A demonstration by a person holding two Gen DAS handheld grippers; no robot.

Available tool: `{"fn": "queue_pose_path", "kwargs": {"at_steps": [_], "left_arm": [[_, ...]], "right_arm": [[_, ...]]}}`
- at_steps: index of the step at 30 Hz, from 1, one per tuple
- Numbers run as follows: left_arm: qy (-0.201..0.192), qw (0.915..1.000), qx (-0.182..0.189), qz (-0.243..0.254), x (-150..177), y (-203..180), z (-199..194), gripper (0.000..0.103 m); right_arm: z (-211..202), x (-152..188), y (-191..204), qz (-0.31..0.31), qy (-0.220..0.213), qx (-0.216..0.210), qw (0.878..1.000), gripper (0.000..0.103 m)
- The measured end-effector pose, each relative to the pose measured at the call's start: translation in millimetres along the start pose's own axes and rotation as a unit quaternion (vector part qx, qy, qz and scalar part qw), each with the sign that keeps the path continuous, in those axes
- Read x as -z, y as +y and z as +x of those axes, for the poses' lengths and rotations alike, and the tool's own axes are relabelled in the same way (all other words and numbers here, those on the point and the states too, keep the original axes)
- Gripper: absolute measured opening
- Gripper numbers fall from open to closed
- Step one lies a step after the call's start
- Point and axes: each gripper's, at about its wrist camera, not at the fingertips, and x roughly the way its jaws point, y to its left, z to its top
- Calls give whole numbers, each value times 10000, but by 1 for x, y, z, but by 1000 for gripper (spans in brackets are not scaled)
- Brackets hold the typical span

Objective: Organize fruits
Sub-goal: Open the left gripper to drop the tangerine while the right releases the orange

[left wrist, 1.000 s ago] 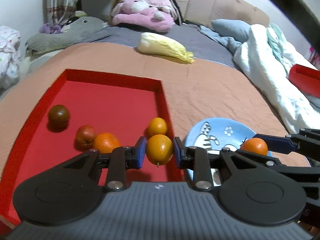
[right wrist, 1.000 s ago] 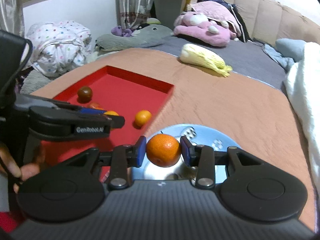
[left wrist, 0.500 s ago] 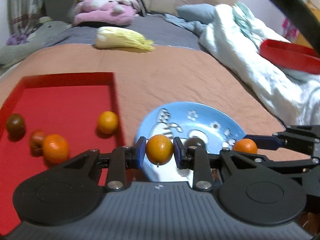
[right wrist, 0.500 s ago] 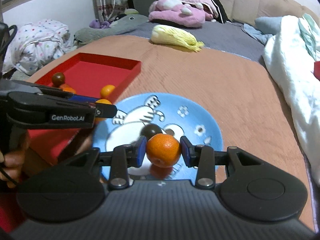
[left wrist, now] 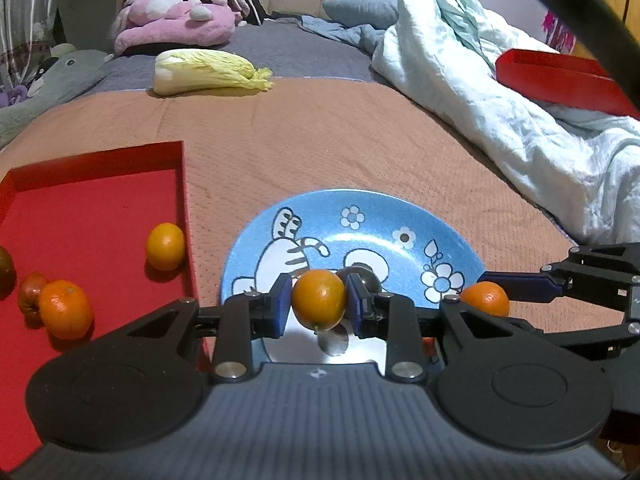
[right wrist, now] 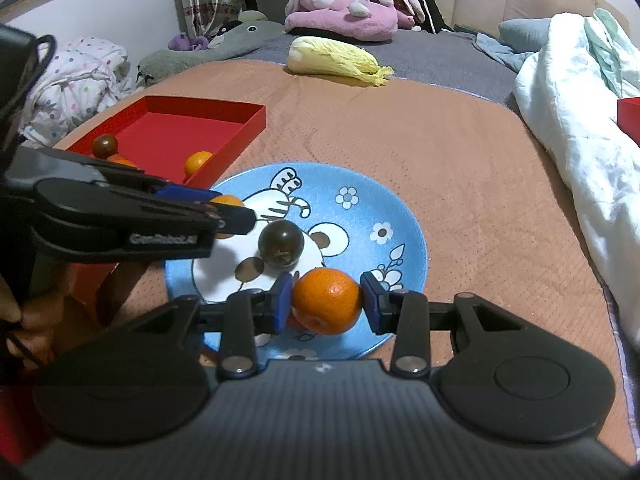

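From my left wrist view, my left tongs are clamped on 1 small orange, and they have swung off the red tray to hang over the near part of the blue plate. A second ago that same fruit was above the tray. 4 fruits remain in the tray. My right tongs reach in from the right edge, gripping a mandarin at the plate's rim.

From my right wrist view, my right tongs hold the mandarin tight, low above the plate's near side; a second ago only a sliver of plate showed below it. 1 dark fruit already lies on the plate. My left tongs come in beside it.

I judge both fruits are in place for release, so letting go comes next.
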Motion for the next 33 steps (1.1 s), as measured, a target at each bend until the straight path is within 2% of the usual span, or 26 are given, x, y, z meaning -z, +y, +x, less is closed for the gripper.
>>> {"fn": "queue_pose_path", "kwargs": {"at_steps": [4,5,7,10,14,21,33], "left_arm": [[69,10000,2,64,0,-4,3,37],[55,10000,-17,74,0,-4,3,41],[-15,10000,-80,54,-1,-3,2,64],[-134,9998,-127,-9,-3,-1,-2,73],[-208,9994,-268,-54,-3,3,-8,75],[-334,9967,-593,-437,-5,26,-23,77],[-362,9952,-730,-542,-1,38,-36,80]], "right_arm": [[1,1,2,-25,20,-21,10000,40],[0,1,2,-30,23,-20,10000,40],[0,1,2,-25,28,-17,10000,40],[0,1,0,-9,21,-9,10000,40],[0,0,0,27,-10,9,10000,40],[9,-10,-5,353,-97,-75,9993,40],[47,-19,-16,768,97,193,9968,41]]}}
